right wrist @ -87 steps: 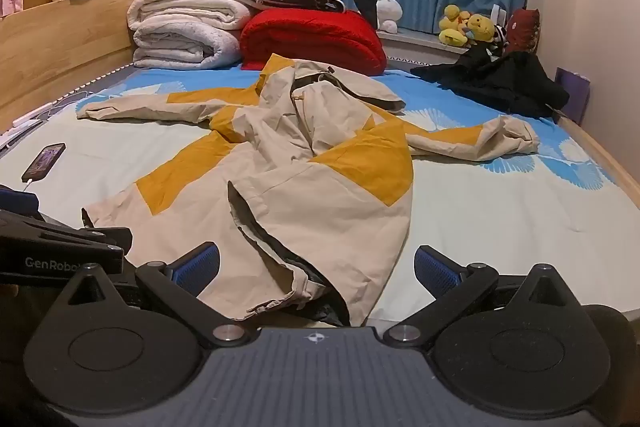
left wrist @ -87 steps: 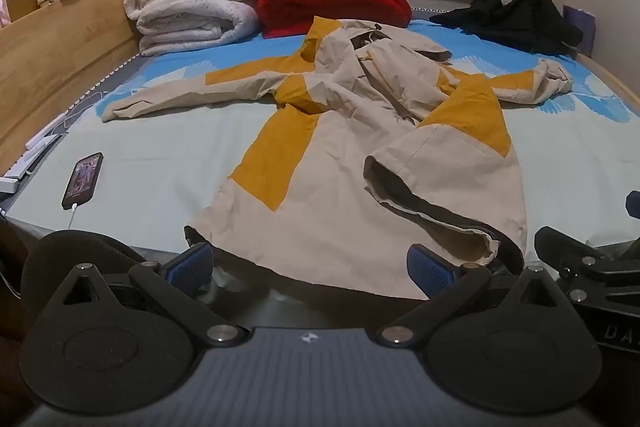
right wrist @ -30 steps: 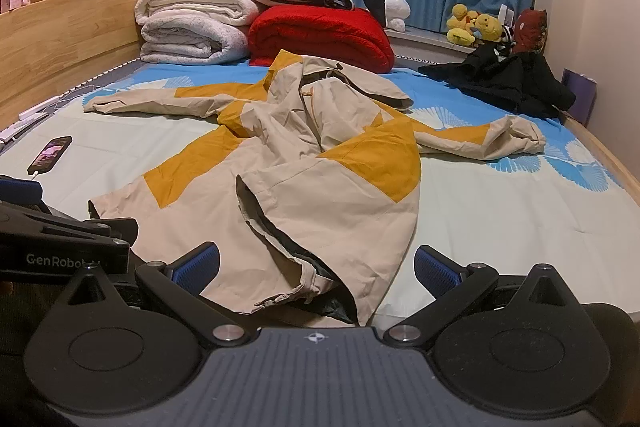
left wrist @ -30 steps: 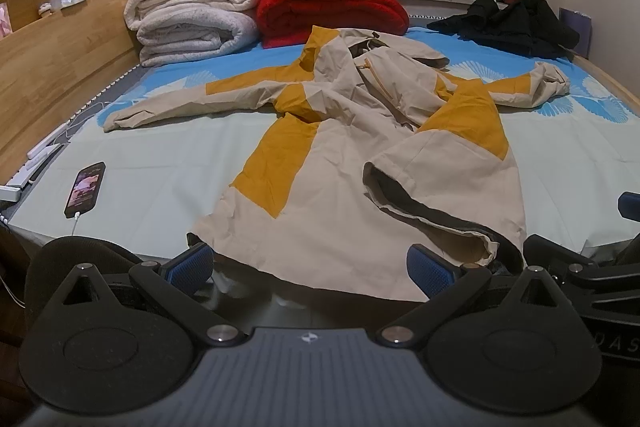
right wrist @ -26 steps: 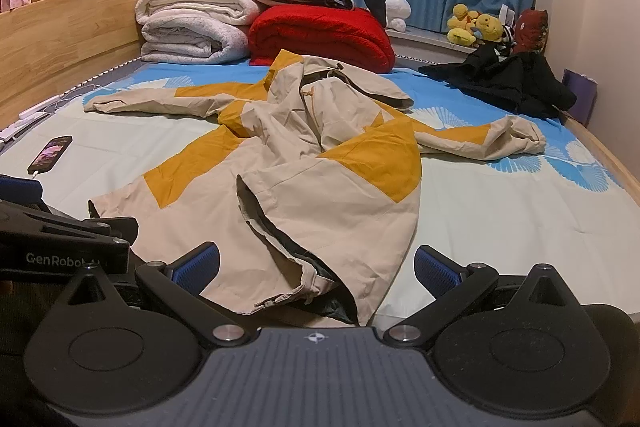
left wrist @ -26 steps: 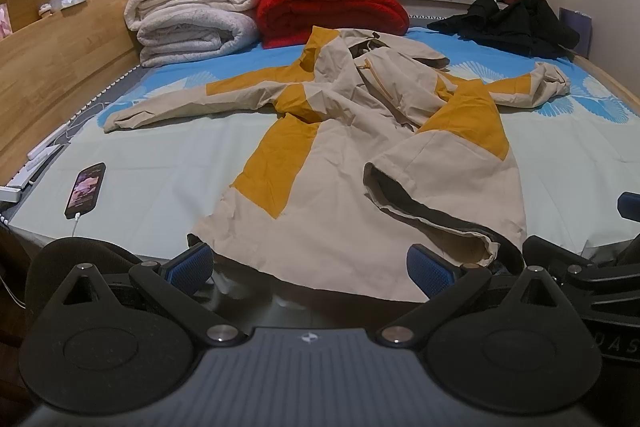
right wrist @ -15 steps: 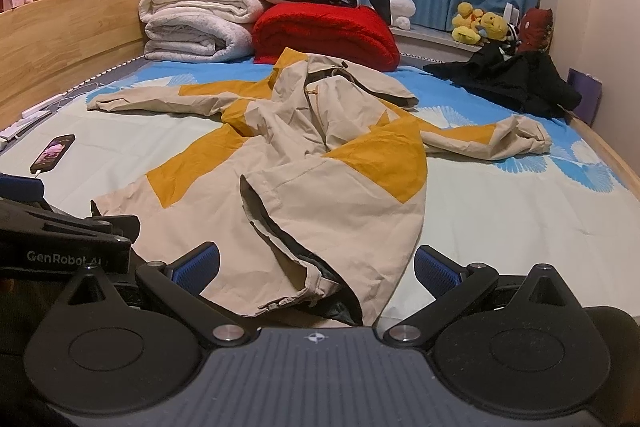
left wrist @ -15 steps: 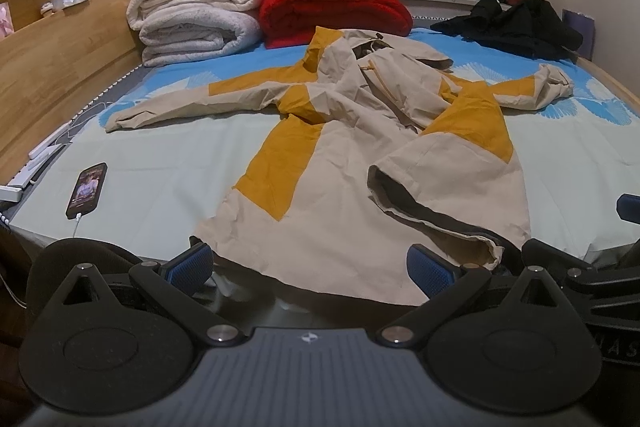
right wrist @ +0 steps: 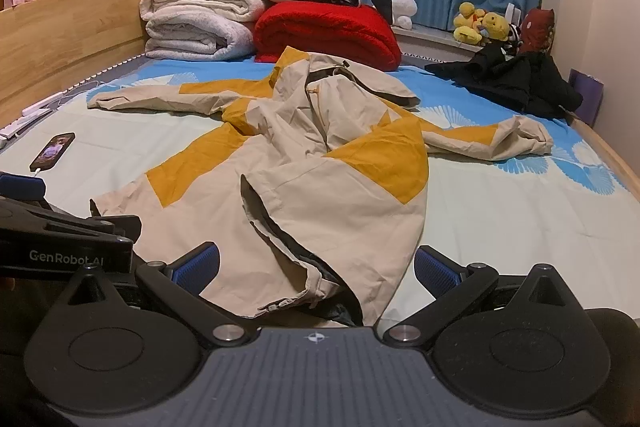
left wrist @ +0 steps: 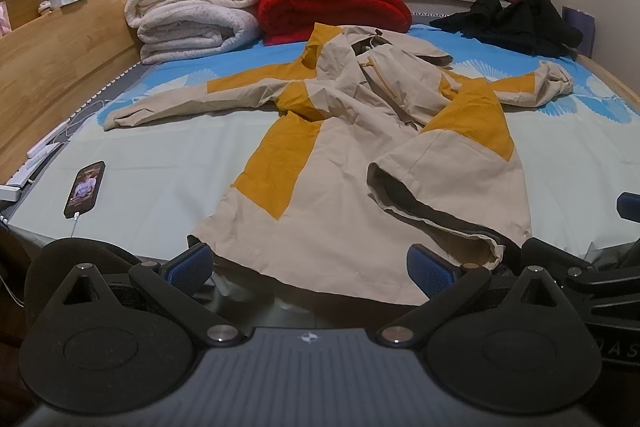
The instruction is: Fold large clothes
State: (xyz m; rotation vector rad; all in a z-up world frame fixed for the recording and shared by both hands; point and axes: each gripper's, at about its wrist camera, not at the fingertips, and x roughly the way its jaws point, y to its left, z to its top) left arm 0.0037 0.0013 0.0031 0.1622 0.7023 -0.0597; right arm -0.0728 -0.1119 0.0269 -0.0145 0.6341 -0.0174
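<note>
A beige and mustard jacket [left wrist: 360,163] lies spread on the bed, sleeves out to both sides, its right front panel folded open with dark lining showing; it also shows in the right wrist view [right wrist: 320,171]. My left gripper [left wrist: 310,267] is open and empty, just in front of the jacket's hem at the bed's near edge. My right gripper [right wrist: 316,269] is open and empty, over the hem's loose corner. The left gripper's body [right wrist: 60,243] shows at the right view's left side.
A phone [left wrist: 85,189] on a cable lies on the sheet at the left. Folded white blankets [left wrist: 192,23] and a red blanket [left wrist: 332,7] are stacked at the head. A black garment [left wrist: 516,27] lies far right. A wooden bed frame [left wrist: 52,67] runs along the left.
Both grippers have edged slightly forward and to the left along the bed's near edge. The jacket has not moved and both grippers stay open.
</note>
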